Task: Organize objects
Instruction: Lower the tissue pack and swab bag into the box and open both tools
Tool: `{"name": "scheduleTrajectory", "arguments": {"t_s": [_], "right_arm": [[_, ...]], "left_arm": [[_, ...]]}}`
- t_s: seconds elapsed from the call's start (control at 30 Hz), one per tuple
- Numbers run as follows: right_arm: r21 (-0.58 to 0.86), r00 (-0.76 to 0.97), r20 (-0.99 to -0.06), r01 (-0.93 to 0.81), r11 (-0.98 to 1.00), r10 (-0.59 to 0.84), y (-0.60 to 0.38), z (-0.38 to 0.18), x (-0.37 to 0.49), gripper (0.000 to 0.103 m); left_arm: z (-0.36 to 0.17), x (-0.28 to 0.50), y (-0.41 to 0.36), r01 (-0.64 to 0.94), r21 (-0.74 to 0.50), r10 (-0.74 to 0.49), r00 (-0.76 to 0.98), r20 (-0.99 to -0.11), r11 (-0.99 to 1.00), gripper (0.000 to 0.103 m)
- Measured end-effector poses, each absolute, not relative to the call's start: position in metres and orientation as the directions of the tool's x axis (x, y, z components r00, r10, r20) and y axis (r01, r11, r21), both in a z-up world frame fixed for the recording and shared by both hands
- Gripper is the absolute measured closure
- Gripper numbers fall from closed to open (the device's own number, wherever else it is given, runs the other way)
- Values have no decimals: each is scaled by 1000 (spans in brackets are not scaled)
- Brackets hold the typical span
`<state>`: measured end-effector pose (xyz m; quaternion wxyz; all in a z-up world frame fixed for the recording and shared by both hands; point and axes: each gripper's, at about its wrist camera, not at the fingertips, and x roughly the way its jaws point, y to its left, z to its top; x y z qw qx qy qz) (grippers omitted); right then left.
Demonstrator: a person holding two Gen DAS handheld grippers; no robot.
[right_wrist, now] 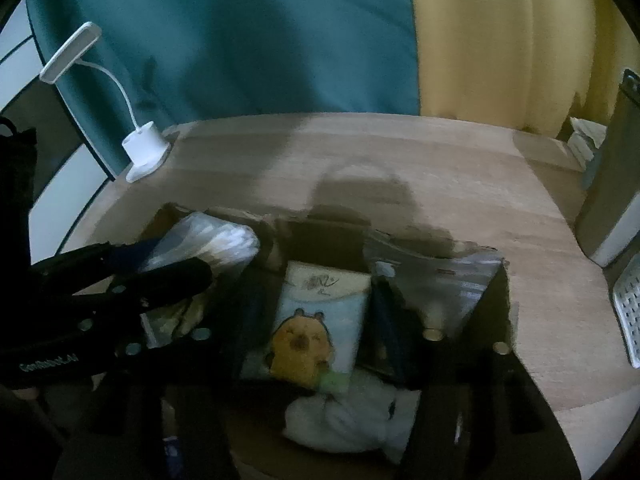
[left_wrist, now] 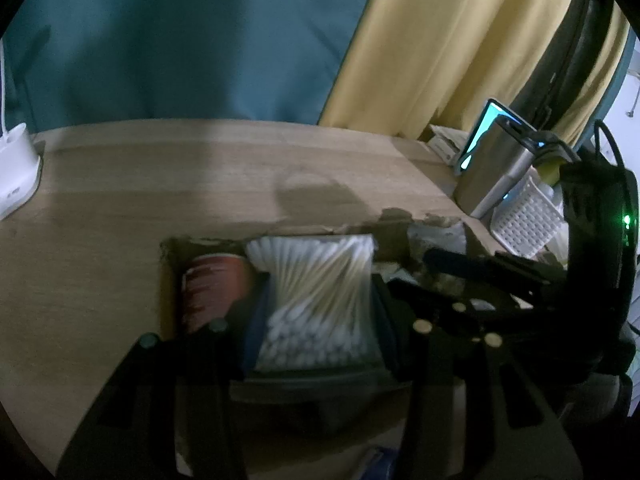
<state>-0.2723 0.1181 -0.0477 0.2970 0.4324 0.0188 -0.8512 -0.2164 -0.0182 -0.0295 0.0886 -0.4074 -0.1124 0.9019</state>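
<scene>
Wooden table [left_wrist: 120,200], clear-wrapped cotton swabs [left_wrist: 320,296]

A home, most likely a bedroom or study corner. Told by a pale wooden desk [right_wrist: 400,176] pushed against teal and yellow curtains [right_wrist: 248,36]. At the desk's far left corner, a small white gooseneck lamp [right_wrist: 145,148]. At the right edge, a metal flask [left_wrist: 494,168] and a white perforated basket [left_wrist: 528,220]. Near the front edge, a torn cardboard box [left_wrist: 168,280] of household odds: cotton swabs [left_wrist: 320,292], a cartoon-printed tissue pack [right_wrist: 316,328].
</scene>
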Motion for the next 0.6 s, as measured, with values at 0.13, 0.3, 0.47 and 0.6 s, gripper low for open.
{"name": "scheduleTrajectory", "arguments": {"t_s": [0.13, 0.3, 0.47, 0.6], "right_arm": [[211, -464, -743, 521, -827, -482, 119, -47, -269, 36], [221, -469, -737, 515, -828, -488, 122, -44, -264, 36], [227, -484, -723, 507, -832, -493, 125, -37, -257, 36], [221, -500, -719, 495, -841, -483, 131, -34, -253, 35]], "left_arm": [[-29, -217, -17, -68, -271, 249, -651, -717, -960, 54], [-29, -217, -15, -65, -265, 242, -650, -720, -962, 54], [-29, -219, -12, -66, -257, 238, -647, -725, -964, 53], [-27, -219, -12, -69, -252, 237, -642, -729, -965, 52]]}}
